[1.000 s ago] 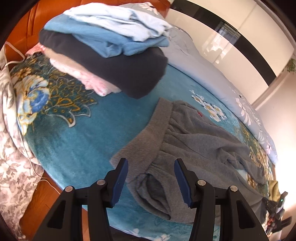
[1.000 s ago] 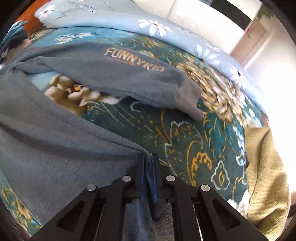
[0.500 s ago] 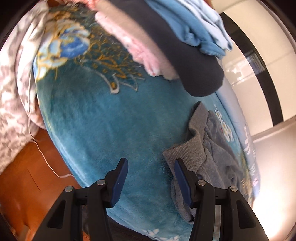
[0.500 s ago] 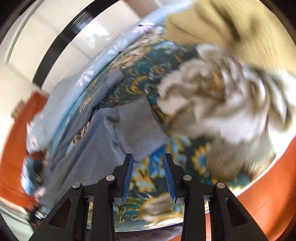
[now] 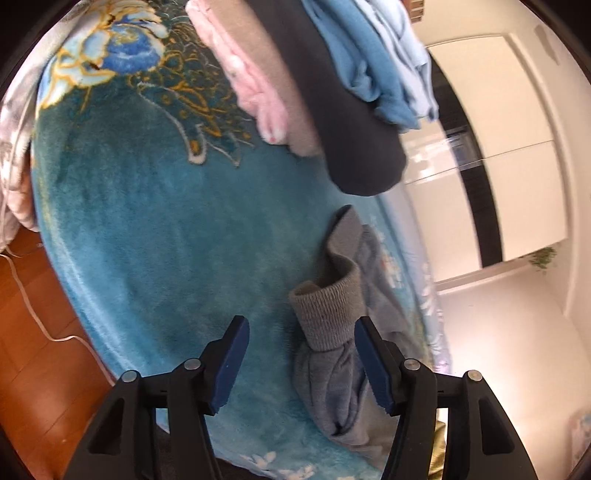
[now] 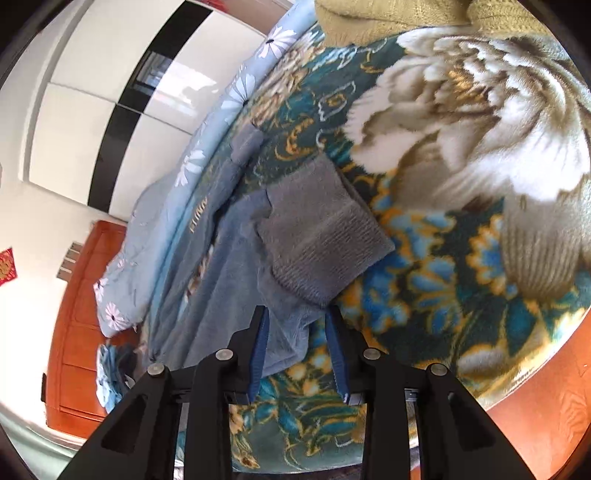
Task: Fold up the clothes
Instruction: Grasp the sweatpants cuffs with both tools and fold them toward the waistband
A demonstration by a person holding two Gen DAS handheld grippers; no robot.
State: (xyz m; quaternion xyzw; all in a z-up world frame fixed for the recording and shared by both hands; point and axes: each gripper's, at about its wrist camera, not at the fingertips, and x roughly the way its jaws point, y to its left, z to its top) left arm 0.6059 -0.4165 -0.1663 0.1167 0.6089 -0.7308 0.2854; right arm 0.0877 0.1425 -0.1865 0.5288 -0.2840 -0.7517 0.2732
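Grey sweatpants [image 5: 343, 354] lie on a teal floral blanket [image 5: 166, 240] on the bed. In the left wrist view their ribbed waistband [image 5: 327, 314] is bunched up just ahead of my open left gripper [image 5: 301, 362], nearer its right finger. In the right wrist view a ribbed leg cuff [image 6: 321, 236] lies flat just beyond my right gripper [image 6: 297, 350], which is open with the grey leg fabric [image 6: 236, 266] running between and past its fingertips. The gold lettering on the far leg [image 6: 197, 218] shows faintly.
A stack of folded clothes [image 5: 332, 85], pink, dark grey and blue, sits on the blanket beyond the waistband. A light blue floral quilt [image 6: 155, 221] lies along the far side. A mustard knit garment [image 6: 388, 14] lies past the cuff. Wooden floor [image 5: 33, 350] and a white cable [image 5: 26, 295] lie beside the bed.
My right gripper opened and let go of the grey fabric, then swung round to face the leg cuff. My left gripper swung left and up, still open by the waistband.
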